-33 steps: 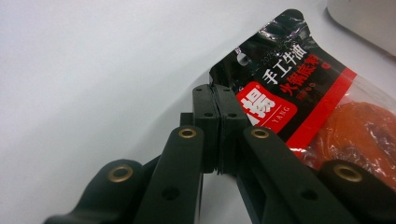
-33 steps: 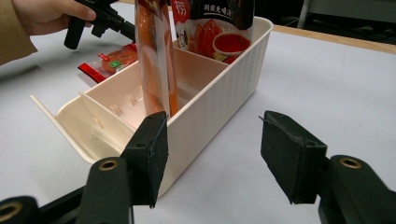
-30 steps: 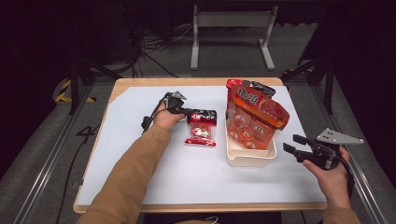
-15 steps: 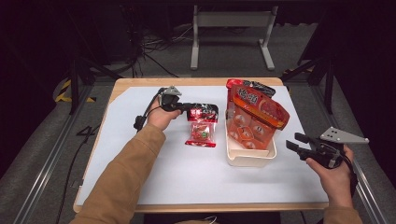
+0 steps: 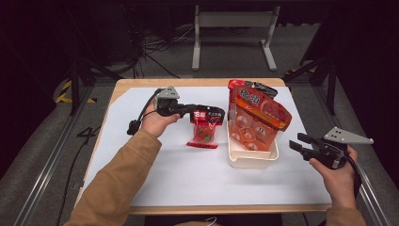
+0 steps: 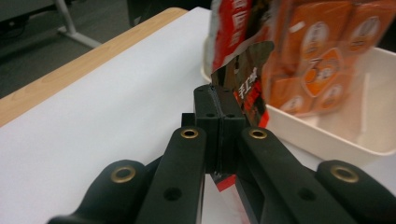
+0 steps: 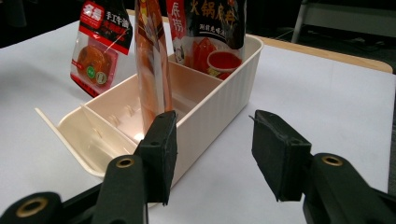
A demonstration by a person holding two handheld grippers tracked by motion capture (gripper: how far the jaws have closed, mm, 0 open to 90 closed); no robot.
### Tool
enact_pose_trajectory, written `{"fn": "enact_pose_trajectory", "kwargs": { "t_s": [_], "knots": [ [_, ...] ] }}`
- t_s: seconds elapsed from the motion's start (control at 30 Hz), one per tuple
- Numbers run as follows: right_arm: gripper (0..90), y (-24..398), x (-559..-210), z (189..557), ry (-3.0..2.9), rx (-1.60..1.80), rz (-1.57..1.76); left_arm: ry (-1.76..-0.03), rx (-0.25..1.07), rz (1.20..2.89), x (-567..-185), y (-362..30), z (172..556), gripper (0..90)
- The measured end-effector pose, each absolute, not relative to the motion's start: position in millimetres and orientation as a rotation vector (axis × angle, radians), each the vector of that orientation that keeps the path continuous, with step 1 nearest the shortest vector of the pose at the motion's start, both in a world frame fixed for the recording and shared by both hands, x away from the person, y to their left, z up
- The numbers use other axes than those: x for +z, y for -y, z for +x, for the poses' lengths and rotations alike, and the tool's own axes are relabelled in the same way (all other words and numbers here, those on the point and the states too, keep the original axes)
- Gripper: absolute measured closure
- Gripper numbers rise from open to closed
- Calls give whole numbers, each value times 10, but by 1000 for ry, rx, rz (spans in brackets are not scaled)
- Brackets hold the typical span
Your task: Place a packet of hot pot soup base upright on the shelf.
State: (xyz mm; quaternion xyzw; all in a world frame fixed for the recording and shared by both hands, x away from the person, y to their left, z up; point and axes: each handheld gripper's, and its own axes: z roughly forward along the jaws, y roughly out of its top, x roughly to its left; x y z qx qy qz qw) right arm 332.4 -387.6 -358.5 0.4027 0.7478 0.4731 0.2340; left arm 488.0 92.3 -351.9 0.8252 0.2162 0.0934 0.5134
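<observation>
Left gripper (image 5: 207, 113) clamped on snack packet (image 5: 204, 134), lifted beside tray (image 5: 251, 160). Right gripper (image 5: 296, 142) jaws just been closing, nothing btwn, apart.

sleeve (image 5: 115, 183): tan; claws: black, brass rivets; plates: grey, triangular; cable: black

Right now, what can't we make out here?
- Small red packet: lower part hidden behind the shut left gripper, left gripper view.
- Bin: floor under the orange bag hidden, high view.
- Dark pouch: top cut off by the frame edge, right gripper view.
</observation>
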Motion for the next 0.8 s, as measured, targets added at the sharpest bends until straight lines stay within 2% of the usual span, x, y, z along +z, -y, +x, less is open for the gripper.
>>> {"fn": "enact_pose_trajectory", "kwargs": {
  "t_s": [0.53, 0.8],
  "knots": [
    [508, 3874, -3630, 3356, -2063, 1297, 1121, -381, 229, 1999, -3266, -916, 4485, 900],
    [508, 3870, -3664, 3373, -2074, 1291, 1132, -360, 185, 1966, -3135, -984, 4323, 900]
  ]
}}
